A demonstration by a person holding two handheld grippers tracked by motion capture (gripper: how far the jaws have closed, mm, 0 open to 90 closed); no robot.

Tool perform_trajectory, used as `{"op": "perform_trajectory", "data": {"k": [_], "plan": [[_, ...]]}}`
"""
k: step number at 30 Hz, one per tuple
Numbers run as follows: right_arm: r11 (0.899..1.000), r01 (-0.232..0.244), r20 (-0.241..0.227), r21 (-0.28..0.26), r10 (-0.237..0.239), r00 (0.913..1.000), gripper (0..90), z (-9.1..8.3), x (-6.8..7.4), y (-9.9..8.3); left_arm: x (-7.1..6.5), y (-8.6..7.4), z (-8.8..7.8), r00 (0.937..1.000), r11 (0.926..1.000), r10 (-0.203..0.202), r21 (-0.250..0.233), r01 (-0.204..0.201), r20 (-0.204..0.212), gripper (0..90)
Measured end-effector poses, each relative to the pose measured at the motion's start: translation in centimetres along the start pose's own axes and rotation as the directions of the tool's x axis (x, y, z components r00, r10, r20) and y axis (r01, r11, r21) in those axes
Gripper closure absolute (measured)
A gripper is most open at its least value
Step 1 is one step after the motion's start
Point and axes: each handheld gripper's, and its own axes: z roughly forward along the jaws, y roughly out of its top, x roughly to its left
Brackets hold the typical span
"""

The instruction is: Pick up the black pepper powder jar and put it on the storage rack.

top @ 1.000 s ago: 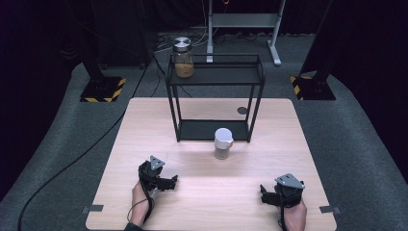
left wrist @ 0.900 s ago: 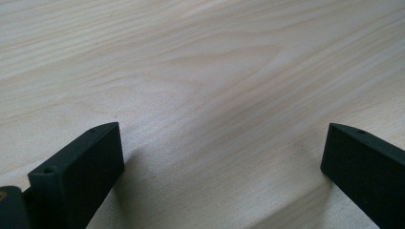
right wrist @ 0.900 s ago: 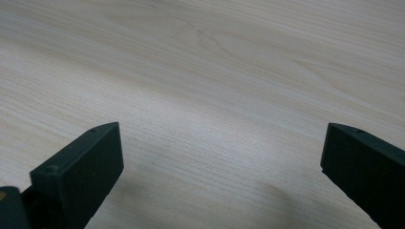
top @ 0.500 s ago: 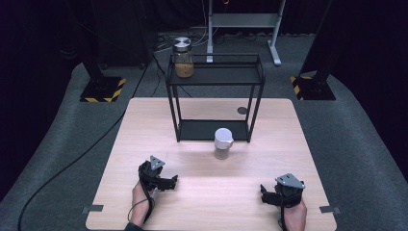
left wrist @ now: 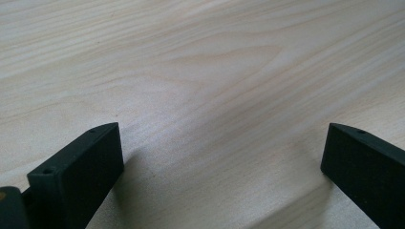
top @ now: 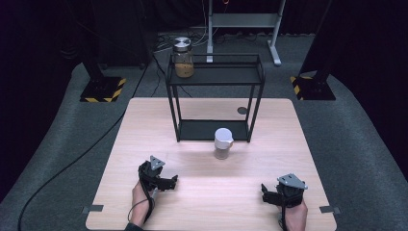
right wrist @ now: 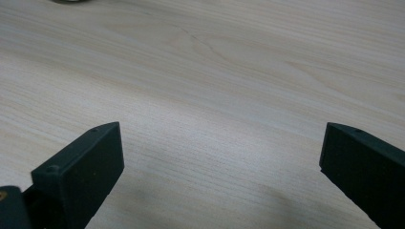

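White lidded cup (top: 223, 143) stands upright mid-worktop, just in front of the black wire shelf rack (top: 215, 97). Left gripper (top: 166, 182) and right gripper (top: 267, 193) rest at the near edge, jaws apart, empty. Judged: approach not begun; next move calls for reaching forward.

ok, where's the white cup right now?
In the high view the white cup stands mid-table, just in front of the black rack, ahead of both grippers.

I see a matt pale wood-grain table (top: 202, 192), a black metal rack (top: 214, 77), and a glass jar (top: 184, 64) with metal lid.
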Motion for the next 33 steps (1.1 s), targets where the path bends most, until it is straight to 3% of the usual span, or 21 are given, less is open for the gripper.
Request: {"op": "perform_trajectory", "data": {"k": [15, 19, 21, 23, 25, 28, 33], "plan": [[1.0, -0.027, 0.021, -0.002, 0.027, 0.9994, 0.0, 0.0, 0.1, 0.0, 0.0, 0.0, 0.0, 1.0, 1.0, -0.006, -0.001, 0.006, -0.001, 0.0], [0.989, -0.148, 0.032, -0.02, 0.148, 0.9884, 0.0, -0.3, 0.1, -0.2, 0.0, 0.0, 0.0, 1.0, 1.0, -0.004, 0.0, 0.004, -0.002, 0.0], [0.985, -0.165, 0.043, -0.049, 0.167, 0.985, 0.0, -0.5, 0.9, -0.2, -0.1, 0.0, 0.0, 1.0, 1.0, -0.006, -0.001, 0.006, -0.002, 0.0], [0.983, -0.164, 0.026, -0.077, 0.166, 0.9857, 0.0, -0.5, 1.5, 0.1, -0.1, 0.0, 0.0, 1.0, 1.0, -0.006, -0.001, 0.006, -0.002, 0.0], [0.977, -0.163, -0.012, -0.138, 0.163, 0.9865, 0.0, -0.2, 2.0, -0.1, -0.1, 0.0, 0.0, 1.0, 1.0, -0.007, -0.001, 0.007, -0.003, 0.0], [0.971, -0.139, -0.049, -0.197, 0.132, 0.9901, 0.0, 0.7, 3.3, 0.5, -0.1, -0.1, 0.0, 1.0, 1.0, -0.008, -0.002, 0.008, -0.004, 0.0], [0.976, -0.091, -0.081, -0.199, 0.076, 0.9938, 0.0, 3.3, 5.3, 2.8, -0.1, 0.0, 0.0, 0.9999, 1.0, -0.009, -0.001, 0.009, -0.004, 0.0]]}}
